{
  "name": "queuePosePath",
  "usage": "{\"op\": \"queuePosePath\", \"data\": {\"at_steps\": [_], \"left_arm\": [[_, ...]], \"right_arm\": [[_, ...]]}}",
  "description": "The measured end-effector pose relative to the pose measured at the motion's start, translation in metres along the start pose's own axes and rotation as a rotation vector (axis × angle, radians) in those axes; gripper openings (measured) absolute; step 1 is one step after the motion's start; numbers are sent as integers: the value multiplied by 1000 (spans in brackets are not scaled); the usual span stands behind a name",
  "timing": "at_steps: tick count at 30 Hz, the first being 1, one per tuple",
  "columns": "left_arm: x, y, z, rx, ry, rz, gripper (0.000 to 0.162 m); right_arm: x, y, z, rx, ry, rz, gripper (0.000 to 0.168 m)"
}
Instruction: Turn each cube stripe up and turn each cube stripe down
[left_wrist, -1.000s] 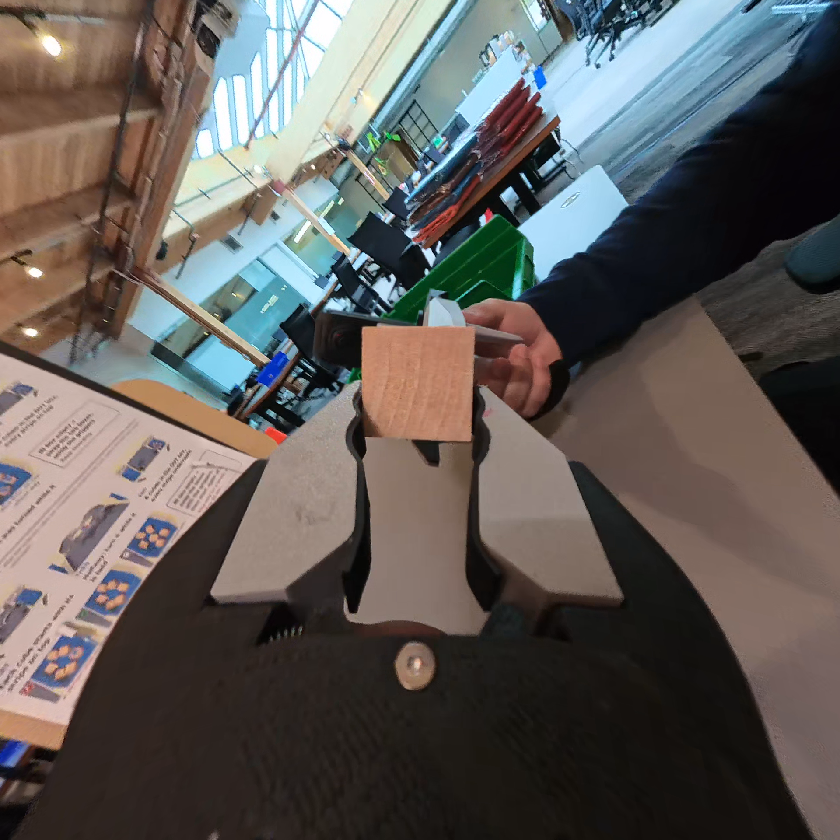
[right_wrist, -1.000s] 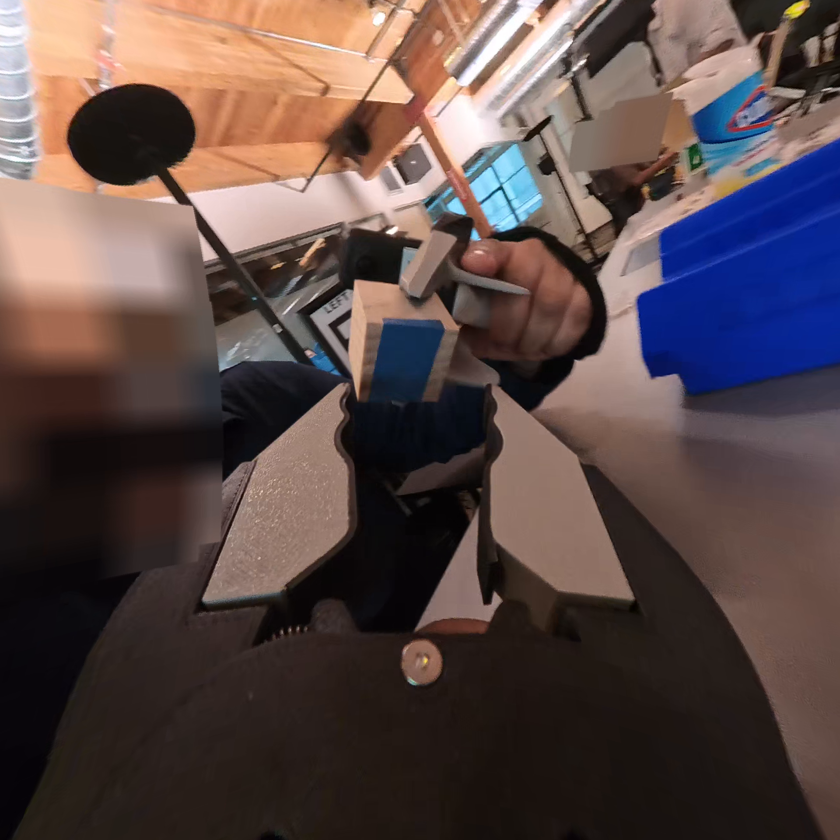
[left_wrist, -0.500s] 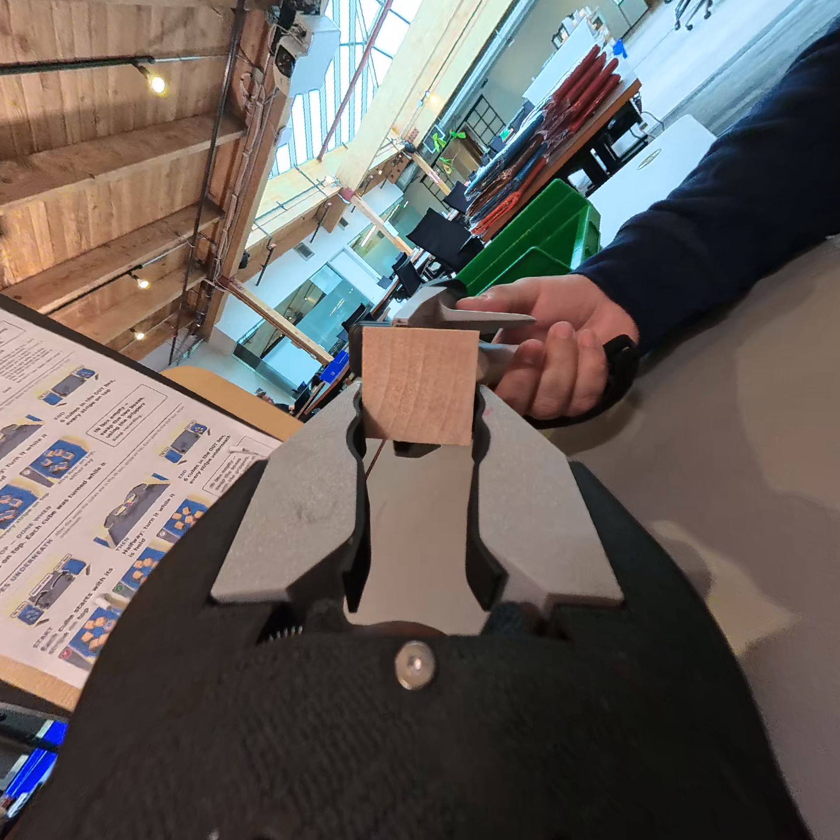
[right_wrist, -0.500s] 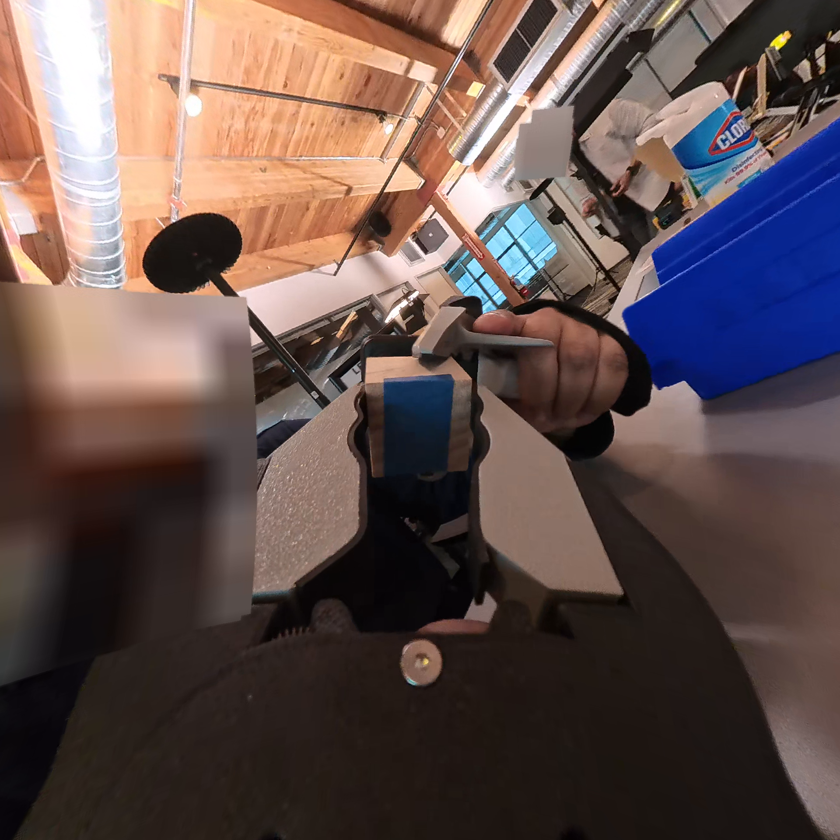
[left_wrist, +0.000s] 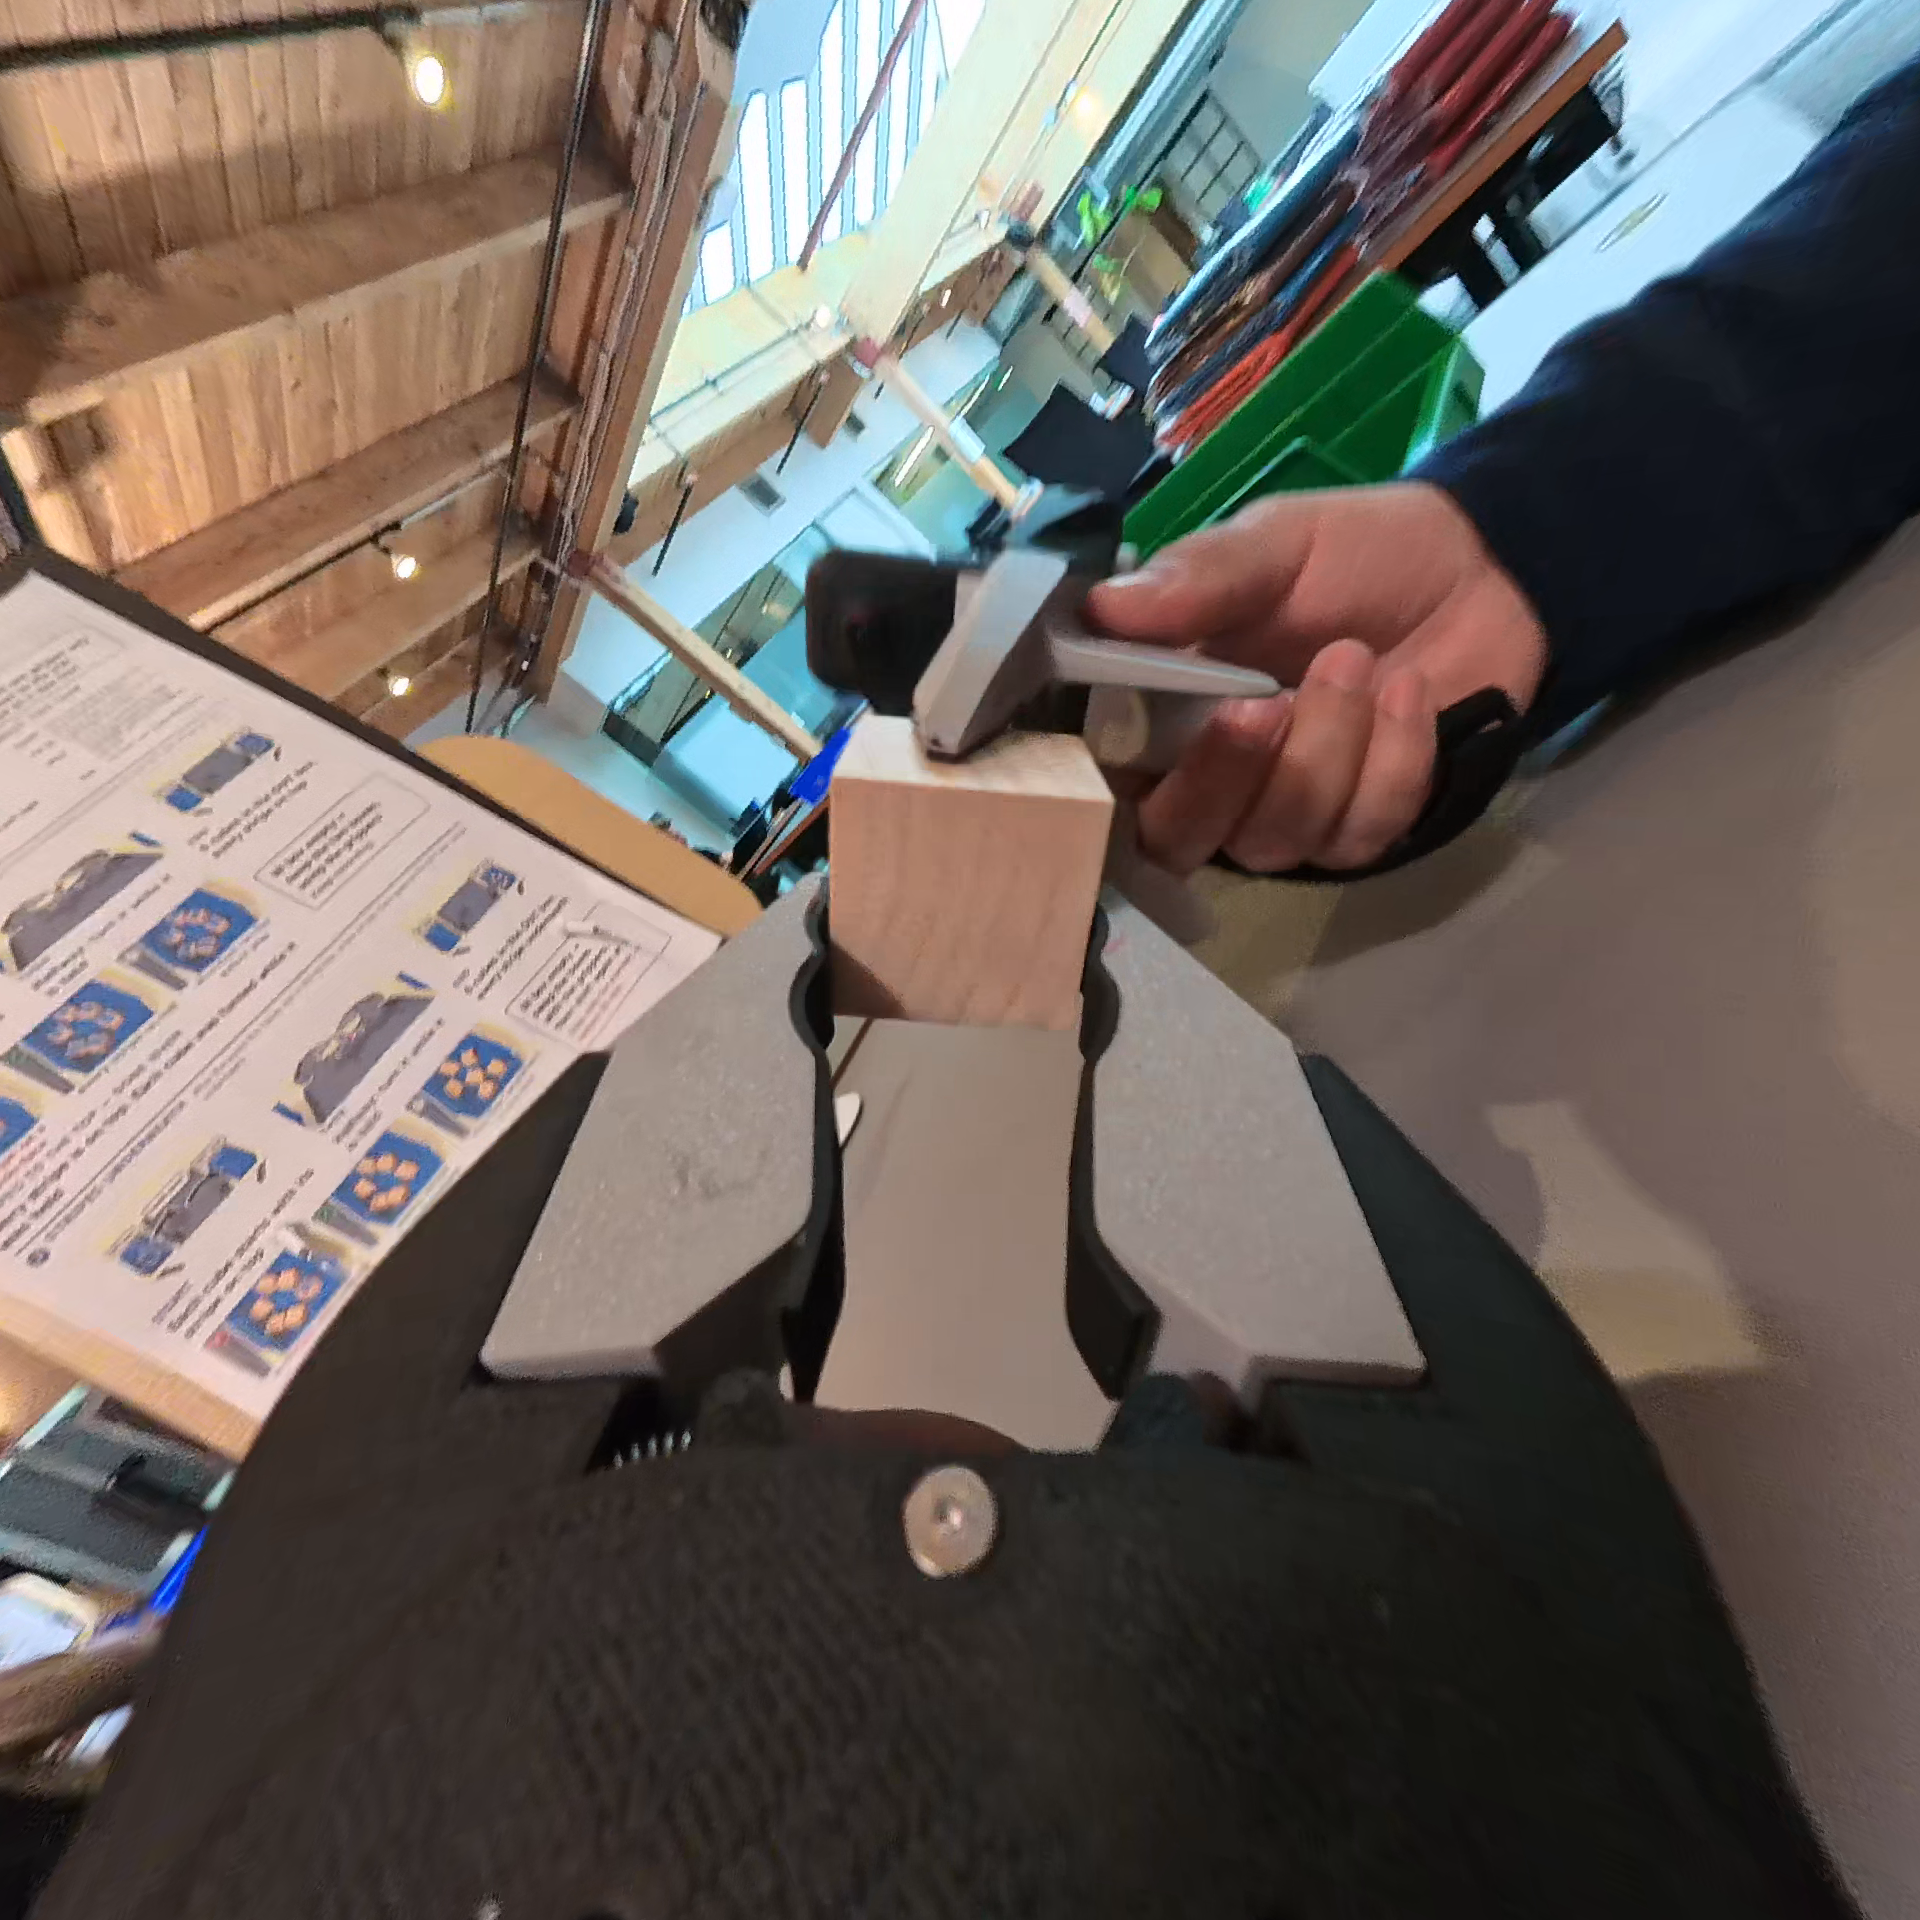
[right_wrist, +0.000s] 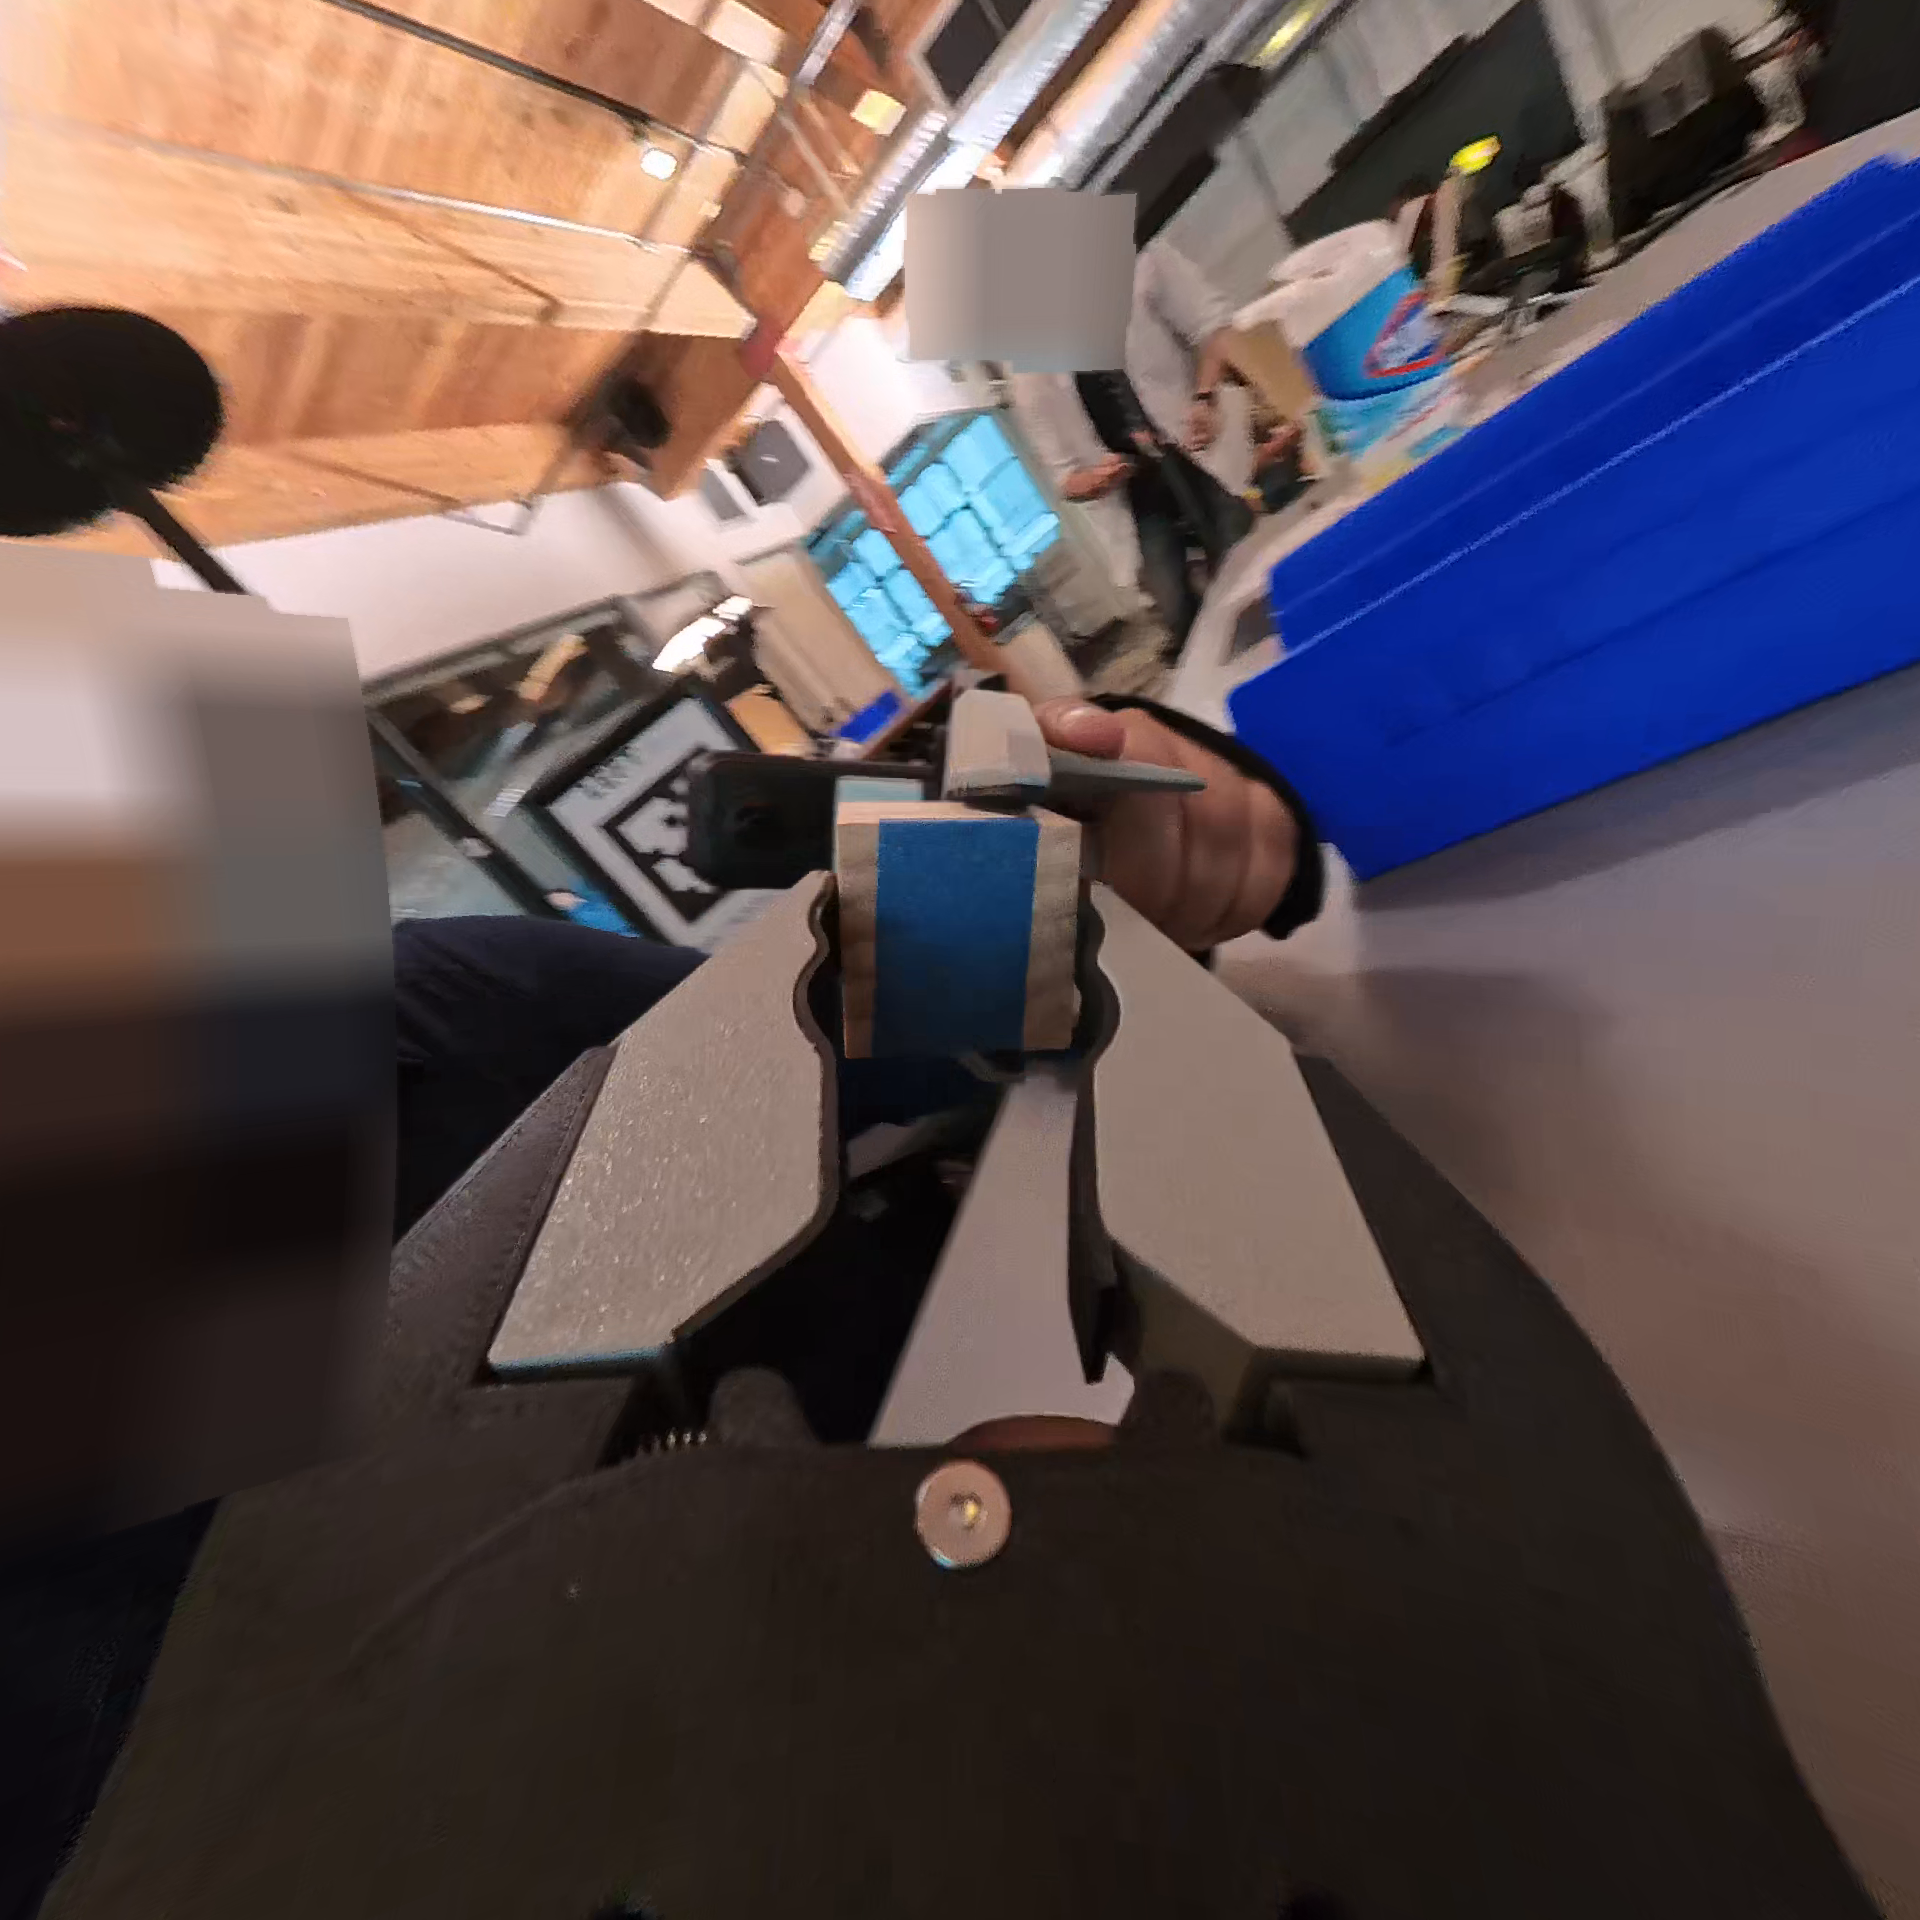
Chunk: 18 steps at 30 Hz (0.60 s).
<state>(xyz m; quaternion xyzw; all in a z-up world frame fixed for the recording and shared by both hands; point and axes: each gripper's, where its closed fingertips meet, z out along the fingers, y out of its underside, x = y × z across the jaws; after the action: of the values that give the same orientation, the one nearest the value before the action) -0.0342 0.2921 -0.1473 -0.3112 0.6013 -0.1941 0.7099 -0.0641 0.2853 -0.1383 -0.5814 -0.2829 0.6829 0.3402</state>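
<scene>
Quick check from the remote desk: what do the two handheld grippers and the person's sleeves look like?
Both the left gripper and right gripper have flat speckled grey fingers with wavy black inner pads, on a black textured body with one silver screw. The person's sleeve is dark navy; a black strap wraps each wrist.

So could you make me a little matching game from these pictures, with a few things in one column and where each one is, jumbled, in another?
Things
1. pale wooden cube with a blue stripe
2. big blue plastic bin
3. green plastic bin
4. printed sheet of picture instructions

Places
A. in the background, beside the dark blue sleeve
B. propped up at the left of the left wrist view
C. clamped by the left gripper and the right gripper at once
D. on the grey table, at the right of the right wrist view

Pairs: 1-C, 2-D, 3-A, 4-B
</scene>
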Motion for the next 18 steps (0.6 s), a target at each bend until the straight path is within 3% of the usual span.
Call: {"op": "queuePosePath", "data": {"at_steps": [5, 9, 15, 18], "left_arm": [[-1, 26, 7, -108, -35, -46, 53], [-9, 40, 10, -181, -77, -110, 55], [-9, 66, 15, -305, -119, -134, 48], [-3, 70, 16, -298, -98, -133, 45]], "right_arm": [[47, -8, -24, -58, 461, -254, 41], [64, -22, -48, -60, 704, -402, 42], [57, -44, -69, -62, 947, -651, 42], [30, -65, -77, 38, 982, -776, 42]]}}
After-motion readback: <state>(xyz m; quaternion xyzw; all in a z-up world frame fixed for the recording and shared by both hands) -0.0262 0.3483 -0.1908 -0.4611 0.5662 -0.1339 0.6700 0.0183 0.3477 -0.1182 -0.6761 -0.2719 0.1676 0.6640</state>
